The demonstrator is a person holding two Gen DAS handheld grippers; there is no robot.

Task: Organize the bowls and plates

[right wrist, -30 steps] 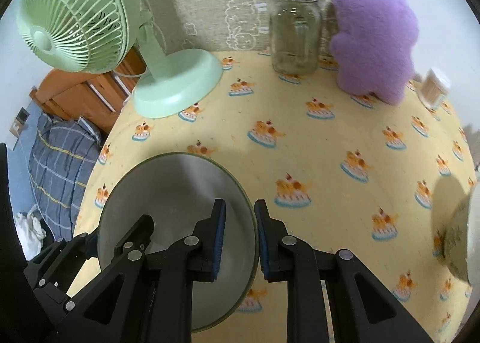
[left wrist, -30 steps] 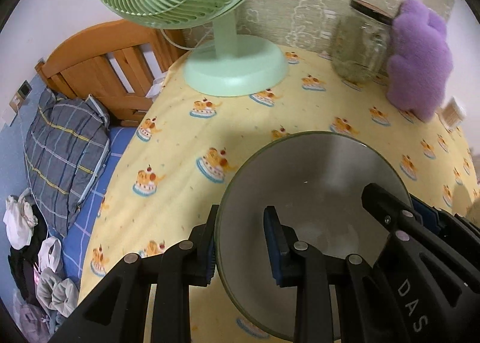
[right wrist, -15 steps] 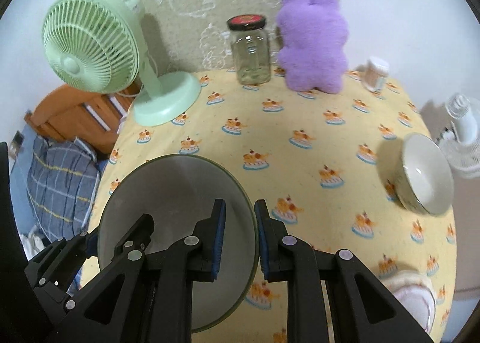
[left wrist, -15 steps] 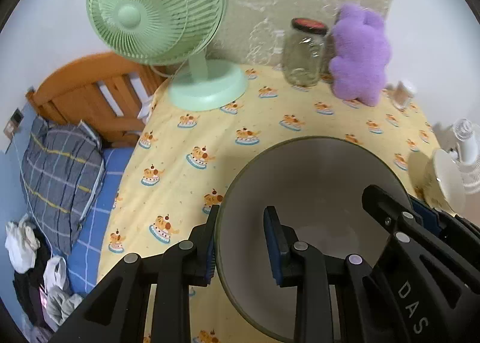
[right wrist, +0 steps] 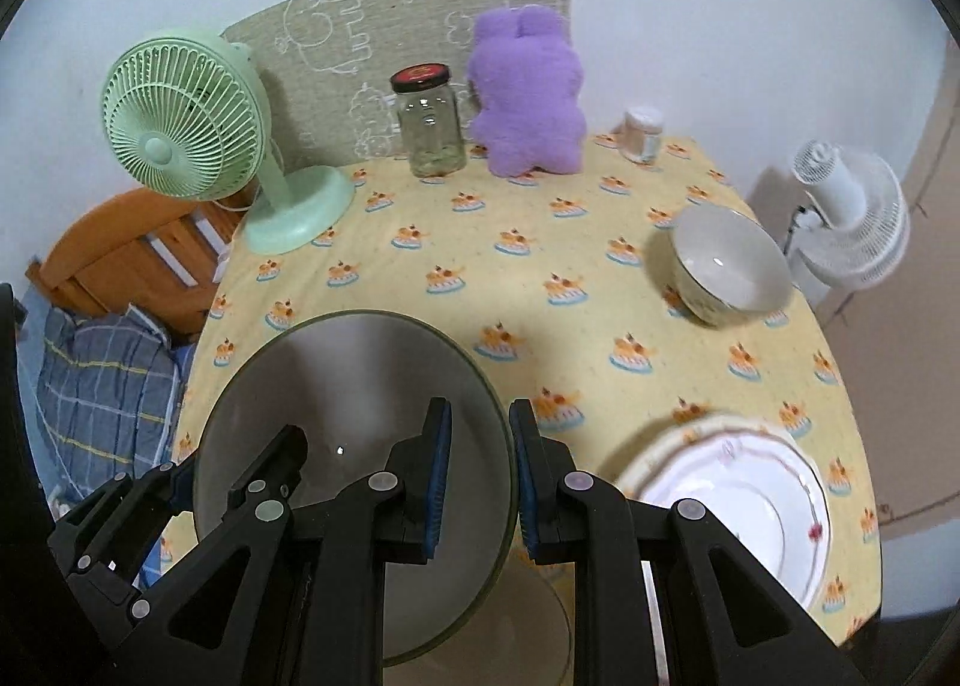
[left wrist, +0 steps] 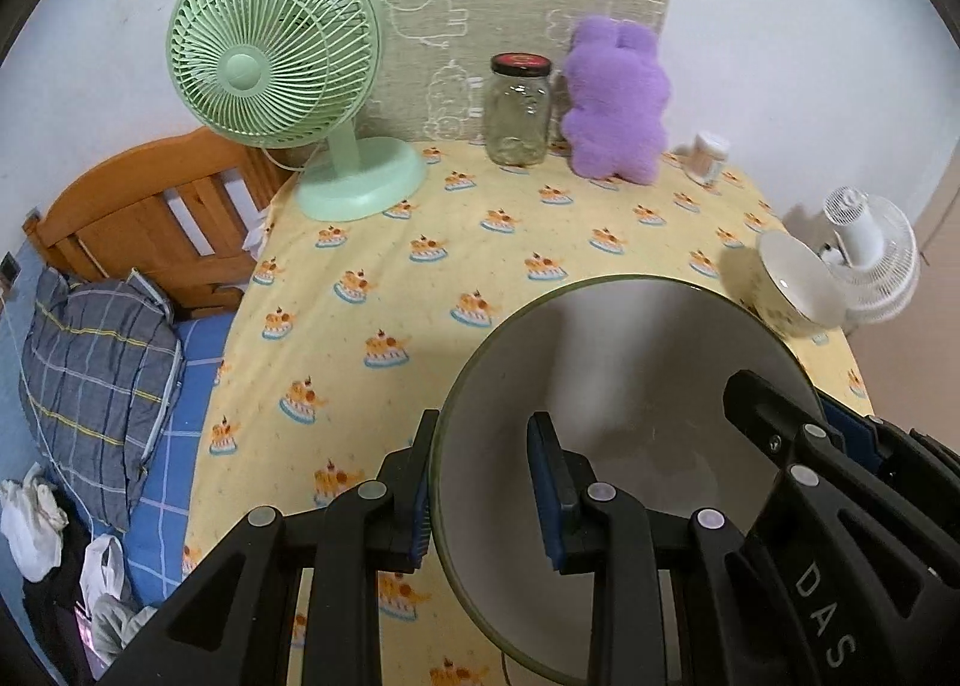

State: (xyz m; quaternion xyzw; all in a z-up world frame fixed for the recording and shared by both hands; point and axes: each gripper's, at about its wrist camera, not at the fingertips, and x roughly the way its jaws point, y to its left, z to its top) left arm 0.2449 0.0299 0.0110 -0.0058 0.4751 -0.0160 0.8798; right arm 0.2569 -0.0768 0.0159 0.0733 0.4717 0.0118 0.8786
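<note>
A large grey bowl (left wrist: 630, 386) with a dark green rim hangs above the yellow tablecloth, gripped from both sides. My left gripper (left wrist: 483, 434) is shut on its left rim, one pad outside and one inside. My right gripper (right wrist: 477, 422) is shut on the opposite rim of the same grey bowl (right wrist: 360, 404). A smaller white bowl (right wrist: 729, 260) stands on the table to the right, apart from both grippers. A white plate (right wrist: 732, 500) with a patterned edge lies at the near right, beside the right gripper's outer finger.
Along the back wall stand a green desk fan (left wrist: 273, 62), a glass jar (left wrist: 519, 110), a purple plush toy (left wrist: 618, 104) and a small container (right wrist: 642, 134). A white fan (right wrist: 852, 218) stands off the table's right edge. A wooden bed frame (left wrist: 150, 206) and pillow lie to the left.
Both grippers have risen and drawn back from the wall with the grey bowl held between them. The white bowl, the plate and the white fan have come into view.
</note>
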